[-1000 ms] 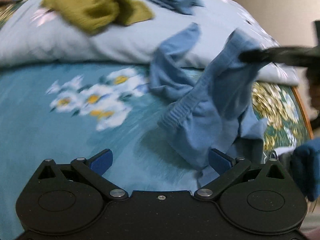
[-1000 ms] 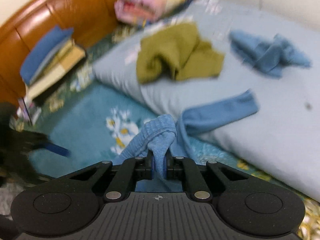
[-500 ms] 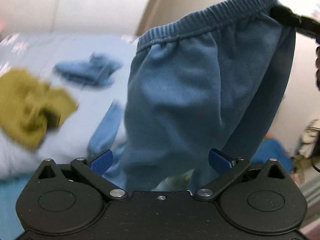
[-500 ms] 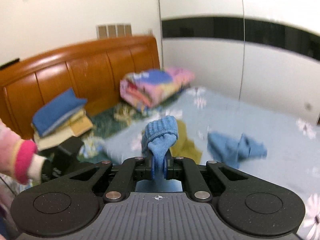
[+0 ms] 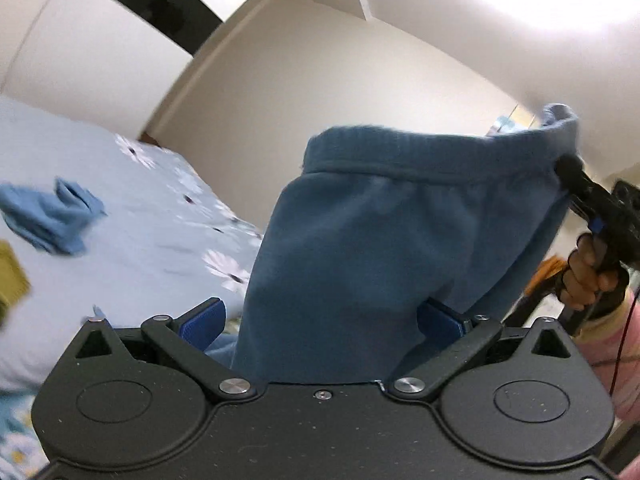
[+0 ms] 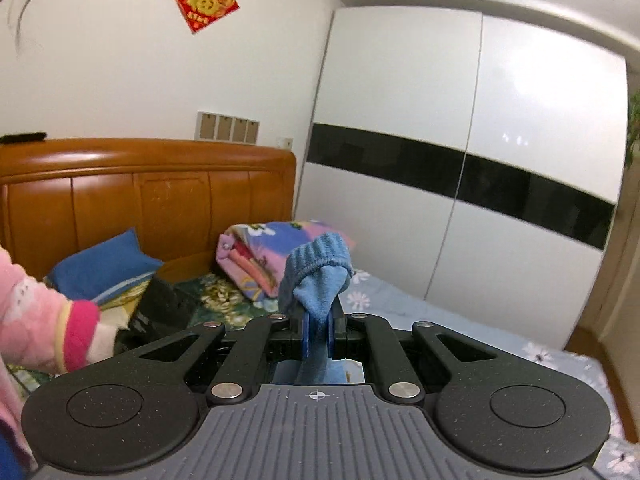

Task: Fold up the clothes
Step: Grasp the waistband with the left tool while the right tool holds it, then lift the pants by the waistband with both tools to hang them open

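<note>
Blue sweatpants (image 5: 384, 240) hang in the air, their elastic waistband stretched across the top. My right gripper (image 6: 318, 334) is shut on one end of the waistband (image 6: 320, 268); it also shows in the left wrist view (image 5: 576, 184) at the right. My left gripper (image 5: 320, 318) is open, its blue pads (image 5: 202, 320) spread on either side of the hanging cloth, which drapes between them. Whether the pads touch the cloth is unclear.
A light blue floral bed (image 5: 132, 240) lies below, with a crumpled blue garment (image 5: 48, 216) and an olive garment (image 5: 10, 276) on it. A wooden headboard (image 6: 148, 196), a blue pillow (image 6: 100, 264), a folded colourful quilt (image 6: 256, 256) and a white wardrobe (image 6: 480, 160) stand behind.
My right gripper has lifted the sweatpants off the bed, high into the air. Both views have tilted up from the bed to the walls. My left gripper stayed open, the cloth now between its pads.
</note>
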A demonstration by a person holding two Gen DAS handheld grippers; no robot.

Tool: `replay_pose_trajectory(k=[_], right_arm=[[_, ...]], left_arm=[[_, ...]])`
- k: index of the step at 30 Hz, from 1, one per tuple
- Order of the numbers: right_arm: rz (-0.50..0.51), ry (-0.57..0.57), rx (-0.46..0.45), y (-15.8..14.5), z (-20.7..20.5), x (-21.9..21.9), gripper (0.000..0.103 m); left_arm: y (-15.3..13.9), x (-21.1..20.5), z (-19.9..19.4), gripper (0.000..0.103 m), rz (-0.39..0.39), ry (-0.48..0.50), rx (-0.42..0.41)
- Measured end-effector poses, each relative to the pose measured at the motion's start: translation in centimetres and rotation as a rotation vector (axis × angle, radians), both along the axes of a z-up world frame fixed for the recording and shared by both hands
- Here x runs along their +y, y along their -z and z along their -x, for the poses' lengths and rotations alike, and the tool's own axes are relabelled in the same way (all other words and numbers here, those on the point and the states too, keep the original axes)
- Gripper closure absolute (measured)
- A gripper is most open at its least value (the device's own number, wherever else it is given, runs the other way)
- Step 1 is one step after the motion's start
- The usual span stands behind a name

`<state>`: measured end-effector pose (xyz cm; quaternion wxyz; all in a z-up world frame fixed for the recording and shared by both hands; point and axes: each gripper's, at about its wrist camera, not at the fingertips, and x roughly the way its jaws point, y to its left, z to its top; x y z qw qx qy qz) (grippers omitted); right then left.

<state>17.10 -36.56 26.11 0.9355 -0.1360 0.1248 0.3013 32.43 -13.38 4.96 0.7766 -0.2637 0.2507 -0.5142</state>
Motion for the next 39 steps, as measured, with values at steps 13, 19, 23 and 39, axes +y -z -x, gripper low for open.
replay_pose_trajectory(k=[13,19,23,39], right_arm=[[-0.083,0.233,-0.109,-3.0,8.4,2.1,0.097],[-0.14,0.278,-0.181,-3.8,10.9,3.3,0.097],[-0.193,0.293,-0.244,-4.7,12.5,4.0,0.097],[-0.278,0.188,-0.363,-4.5,20.9,6.0,0.097]], left_arm=[[-5.9,1.1,7.7,0.084,0.014,0.133,-0.096],[-12.1,2.5,11.2,0.099,-0.153,-0.026,-0.281],[-17.4,3.7,14.1,0.099,-0.264,-0.143,-0.47],[-21.7,6.3,24.0,0.099,-0.358,-0.256,-0.727]])
